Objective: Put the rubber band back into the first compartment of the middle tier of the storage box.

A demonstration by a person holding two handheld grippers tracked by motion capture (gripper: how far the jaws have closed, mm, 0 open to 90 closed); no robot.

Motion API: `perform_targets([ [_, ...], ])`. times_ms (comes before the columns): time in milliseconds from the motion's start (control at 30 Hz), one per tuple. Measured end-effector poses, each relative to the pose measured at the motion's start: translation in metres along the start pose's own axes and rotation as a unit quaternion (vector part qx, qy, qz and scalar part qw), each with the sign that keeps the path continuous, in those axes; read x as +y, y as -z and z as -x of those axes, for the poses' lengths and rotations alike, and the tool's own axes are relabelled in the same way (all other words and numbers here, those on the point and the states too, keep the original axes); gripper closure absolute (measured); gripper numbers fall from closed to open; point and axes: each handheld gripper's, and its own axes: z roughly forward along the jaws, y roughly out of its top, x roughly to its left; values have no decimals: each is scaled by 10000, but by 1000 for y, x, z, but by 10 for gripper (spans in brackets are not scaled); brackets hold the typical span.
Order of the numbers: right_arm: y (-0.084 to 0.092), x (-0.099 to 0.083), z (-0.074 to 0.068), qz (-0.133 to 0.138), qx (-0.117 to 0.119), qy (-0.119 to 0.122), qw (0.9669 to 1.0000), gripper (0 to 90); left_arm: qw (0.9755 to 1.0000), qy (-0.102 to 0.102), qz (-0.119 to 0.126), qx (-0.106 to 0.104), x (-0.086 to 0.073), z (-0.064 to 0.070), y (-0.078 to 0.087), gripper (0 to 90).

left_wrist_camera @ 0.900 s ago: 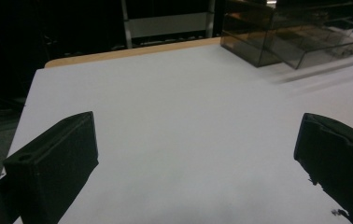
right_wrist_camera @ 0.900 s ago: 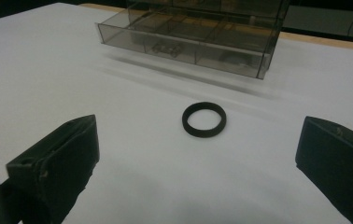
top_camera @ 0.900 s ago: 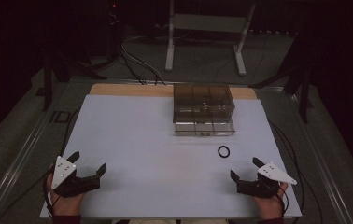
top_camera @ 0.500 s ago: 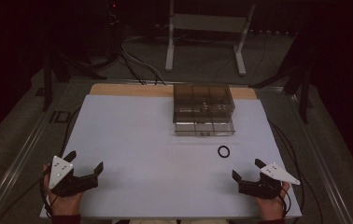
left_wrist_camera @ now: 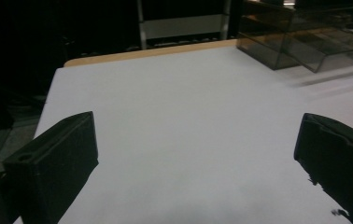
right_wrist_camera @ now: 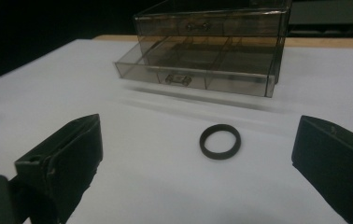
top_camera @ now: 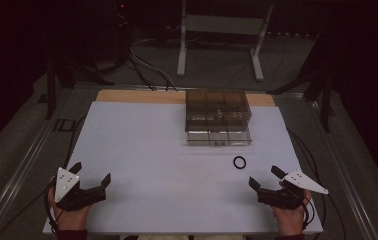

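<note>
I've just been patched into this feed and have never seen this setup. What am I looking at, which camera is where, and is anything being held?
No robot here: a person holds hand-operated tongs in each hand. The high view looks down on the table from above the person's side; the left tongs are at bottom left, the right tongs at bottom right. The other two pictures come from cameras riding on each pair of tongs, looking out between their two black jaws.

On the white table stands a clear box with its bottom drawer pulled out. A black ring lies flat in front of it, just ahead of the right tongs.

Both tongs are open and hold nothing.
</note>
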Motion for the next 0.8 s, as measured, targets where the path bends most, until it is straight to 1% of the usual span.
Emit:
perform_targets([
  [100, 0, 2, -1, -5, -34, -5, 10000, 38, 10000, 25, -6, -2, 0, -1, 0, 3],
  [167, -1, 4, -2, -46, -71, 40, 10000, 29, 10000, 29, -35, -6, -1, -1, -1, 3],
  [233, -3, 6, -5, -98, -159, 125, 9997, 10, 10000, 0, -65, -3, -1, 0, -2, 3],
  [333, -6, 11, -8, -141, -276, 249, 9992, 7, 10000, -28, -68, -20, -2, 1, -3, 3],
  [500, -8, 18, -9, -106, -244, 349, 9990, 0, 10000, -37, -67, -38, -3, 1, -4, 3],
  [533, -10, 21, -10, -111, -292, 416, 9986, 0, 10000, -32, -55, -49, -3, 1, -4, 3],
  [567, -10, 21, -10, -111, -292, 416, 9986, 0, 10000, -28, -44, -50, -3, 1, -4, 3],
  [600, -11, 25, -10, -111, -352, 463, 9982, 0, 10000, -30, -44, -46, -3, 1, -4, 3],
  [800, -15, 30, -10, -34, -400, 442, 9982, 0, 10000, -33, -43, -59, -4, 1, -5, 3],
])
